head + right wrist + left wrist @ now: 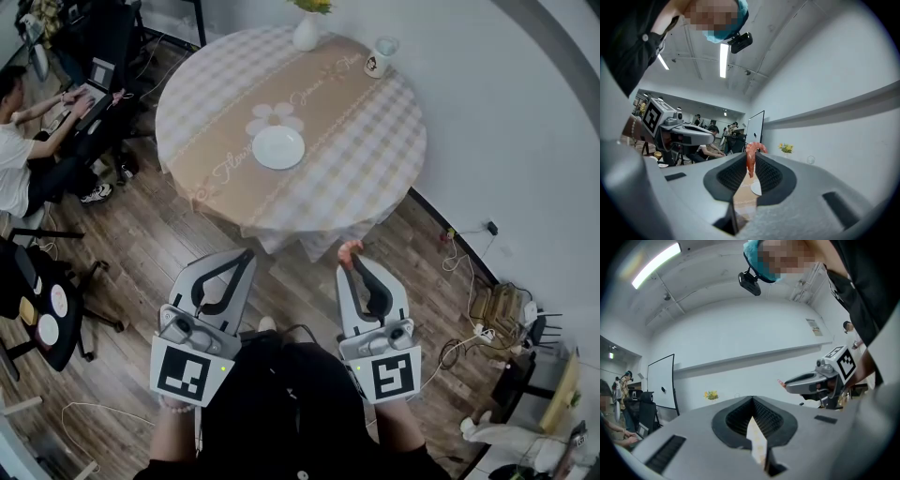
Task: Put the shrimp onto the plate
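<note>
Head view gives us the whole layout: a round table (pixel 366 141) in a checked cloth, with a white plate (pixel 278 147) near its middle and a vase (pixel 306 33) and cup (pixel 381 58) at the far edge. Both grippers sit over the wood floor (pixel 150 253), short of the table. Only the right gripper view properly shows the pinch: the right gripper (pixel 750 161) is clamped on the shrimp (pixel 751 157). The shrimp is orange-pink and curled, sticks up past the jaw tips, and is well apart from the plate. From the left gripper view we get the left gripper (pixel 752 398) with its tips together and nothing in them. The cloth has cursive lettering along its tan band and the cup has a dark print, but we can't read either.
</note>
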